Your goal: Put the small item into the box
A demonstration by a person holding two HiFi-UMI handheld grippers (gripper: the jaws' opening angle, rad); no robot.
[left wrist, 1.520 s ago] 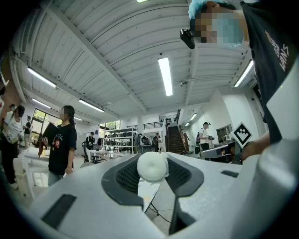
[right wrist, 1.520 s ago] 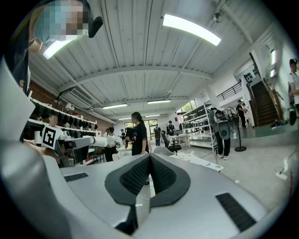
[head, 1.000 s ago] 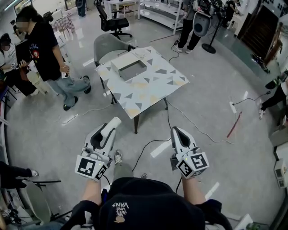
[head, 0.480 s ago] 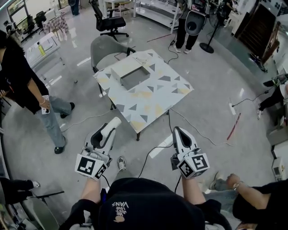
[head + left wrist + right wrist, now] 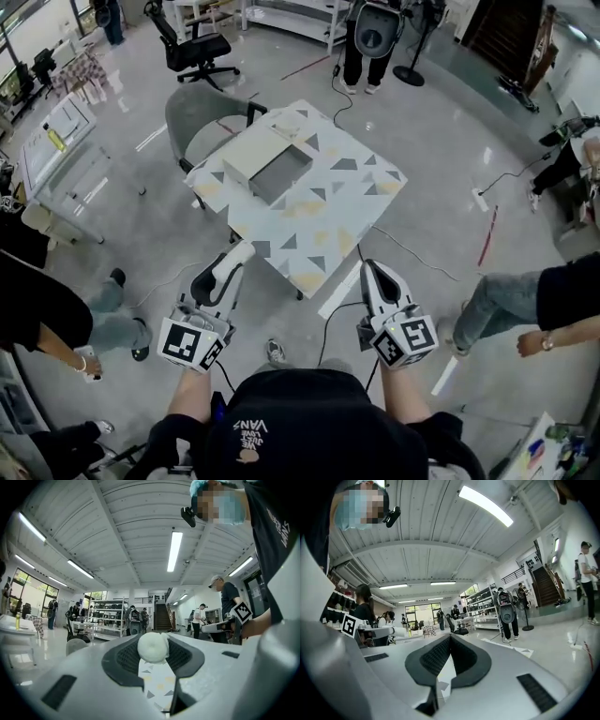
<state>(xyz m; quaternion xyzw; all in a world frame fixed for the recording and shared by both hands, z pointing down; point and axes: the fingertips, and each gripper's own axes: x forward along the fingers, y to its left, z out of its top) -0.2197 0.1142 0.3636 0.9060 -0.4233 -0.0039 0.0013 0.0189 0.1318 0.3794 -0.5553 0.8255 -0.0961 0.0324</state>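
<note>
A small white ball point(image 5: 153, 647) sits pinched between the tips of my left gripper point(image 5: 153, 649). In the head view that gripper point(image 5: 236, 255) is held over the floor, just short of the near edge of the patterned table point(image 5: 328, 211). An open grey box point(image 5: 246, 155) stands on the table's far left part, well ahead of both grippers. My right gripper point(image 5: 367, 270) hovers level with the left one, near the table's front corner. Its jaws point(image 5: 450, 639) meet at the tip with nothing between them.
A grey chair point(image 5: 199, 117) stands behind the table and a black office chair point(image 5: 192, 47) farther back. Cables point(image 5: 417, 258) trail over the floor by the table legs. People stand close at the left point(image 5: 37, 300) and right point(image 5: 553, 291). A white side table point(image 5: 61, 127) is at the far left.
The table has come nearer in the head view. The person at left has walked toward the lower left, and another person has come in at right. Both grippers keep their pose.
</note>
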